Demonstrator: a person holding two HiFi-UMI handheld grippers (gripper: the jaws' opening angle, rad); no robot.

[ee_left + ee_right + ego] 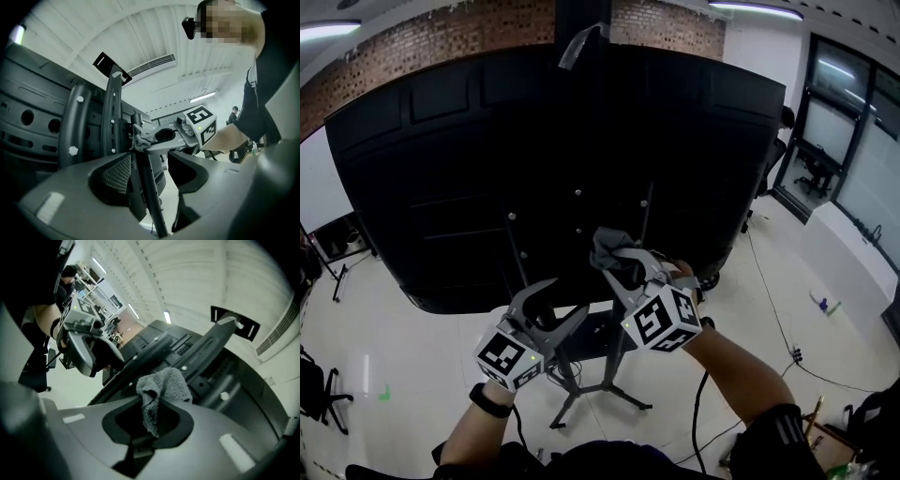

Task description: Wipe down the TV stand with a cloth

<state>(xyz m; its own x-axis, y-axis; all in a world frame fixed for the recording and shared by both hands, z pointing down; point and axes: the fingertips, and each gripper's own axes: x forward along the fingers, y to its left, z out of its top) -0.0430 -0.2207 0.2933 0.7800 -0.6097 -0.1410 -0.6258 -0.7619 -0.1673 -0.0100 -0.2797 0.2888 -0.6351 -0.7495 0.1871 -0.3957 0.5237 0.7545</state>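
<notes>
The TV stand's black uprights (517, 251) carry a big black TV (534, 150), seen from behind. My right gripper (623, 264) is shut on a crumpled grey cloth (609, 247) and holds it against the back of the stand. In the right gripper view the cloth (161, 390) bulges out between the jaws of the right gripper (150, 420), close to an upright (140, 363). My left gripper (553, 309) is open lower left of it. In the left gripper view a thin black pole (151, 192) runs between the spread jaws of the left gripper (150, 173), with a gap on its right side.
The stand's splayed legs (586, 389) rest on a pale floor. Cables (773, 314) trail across the floor at the right. A glass door (834, 122) is at the far right, and dark chair parts (319, 389) at the left edge.
</notes>
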